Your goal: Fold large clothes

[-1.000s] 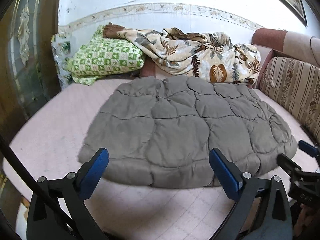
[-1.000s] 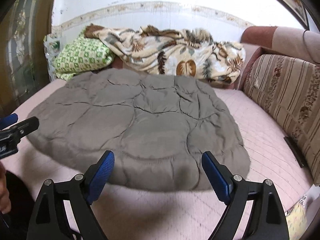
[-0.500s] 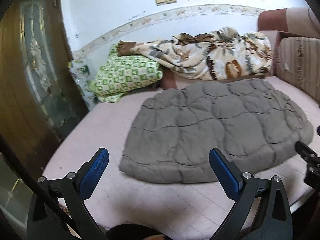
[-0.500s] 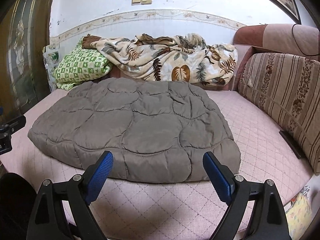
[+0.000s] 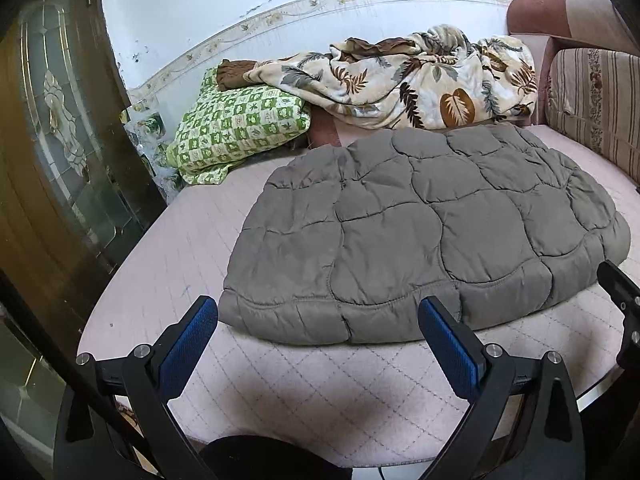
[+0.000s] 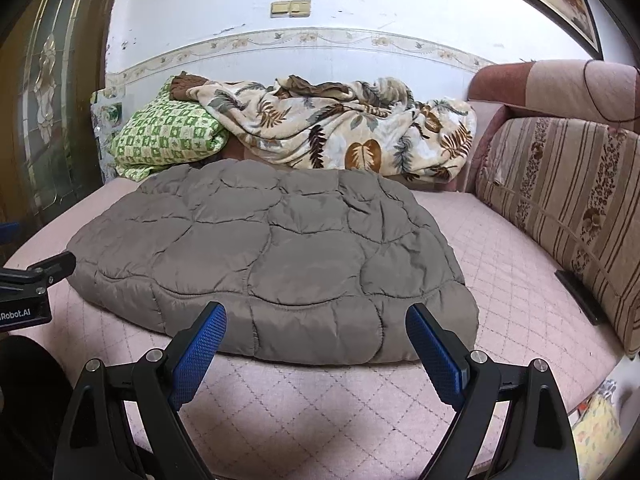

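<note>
A grey quilted padded garment [image 5: 420,232] lies folded flat on the pink quilted bed [image 5: 320,392]; it also shows in the right wrist view [image 6: 276,264]. My left gripper [image 5: 318,332] is open and empty, just short of the garment's near left edge. My right gripper [image 6: 316,340] is open and empty, just short of the garment's near right edge. Each gripper shows at the side of the other's view.
A green checked pillow [image 5: 240,128] and a leaf-print blanket [image 5: 408,80] lie at the bed's far end. A striped sofa back [image 6: 560,208] runs along the right. A wooden glass door [image 5: 60,140] stands at the left.
Both grippers have drawn back and up from the garment, so more bed shows in front. The left view swung left, then partly back. The garment has not moved.
</note>
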`<state>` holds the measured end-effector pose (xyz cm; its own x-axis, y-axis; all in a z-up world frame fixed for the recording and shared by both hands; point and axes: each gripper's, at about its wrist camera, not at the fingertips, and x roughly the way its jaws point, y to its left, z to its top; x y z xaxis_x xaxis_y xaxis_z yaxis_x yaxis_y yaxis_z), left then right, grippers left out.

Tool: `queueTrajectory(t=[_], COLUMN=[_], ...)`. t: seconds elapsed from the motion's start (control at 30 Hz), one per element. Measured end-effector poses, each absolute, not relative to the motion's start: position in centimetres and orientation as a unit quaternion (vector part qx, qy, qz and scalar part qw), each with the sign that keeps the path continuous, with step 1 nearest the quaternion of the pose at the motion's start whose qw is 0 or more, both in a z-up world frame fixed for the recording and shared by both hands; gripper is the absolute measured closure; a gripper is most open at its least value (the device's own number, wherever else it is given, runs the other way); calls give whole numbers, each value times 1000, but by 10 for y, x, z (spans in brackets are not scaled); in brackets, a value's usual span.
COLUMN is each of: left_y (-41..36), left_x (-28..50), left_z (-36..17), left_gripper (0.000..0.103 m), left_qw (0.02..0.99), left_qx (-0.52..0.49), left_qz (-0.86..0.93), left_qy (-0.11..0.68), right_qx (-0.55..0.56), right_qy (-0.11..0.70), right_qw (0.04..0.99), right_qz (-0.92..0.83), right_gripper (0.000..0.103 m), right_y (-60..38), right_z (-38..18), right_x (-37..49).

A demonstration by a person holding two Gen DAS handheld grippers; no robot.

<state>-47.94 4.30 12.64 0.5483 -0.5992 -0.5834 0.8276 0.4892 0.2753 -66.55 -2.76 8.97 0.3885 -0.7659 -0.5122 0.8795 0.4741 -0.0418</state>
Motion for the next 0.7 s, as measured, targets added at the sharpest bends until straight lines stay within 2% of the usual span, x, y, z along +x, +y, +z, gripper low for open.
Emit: queueTrajectory(t=[0.7], left_y=[39], left_x=[-476], left_z=[119], left_gripper=[3], left_qw=[834], left_qx=[282], left_qz=[-422], left_qy=[218], right_qx=[110], right_qy=[253], right_qw=[823], right_qz=[-496], right_gripper=[9], right_y=[-29], right_z=[81], right_x=[-659])
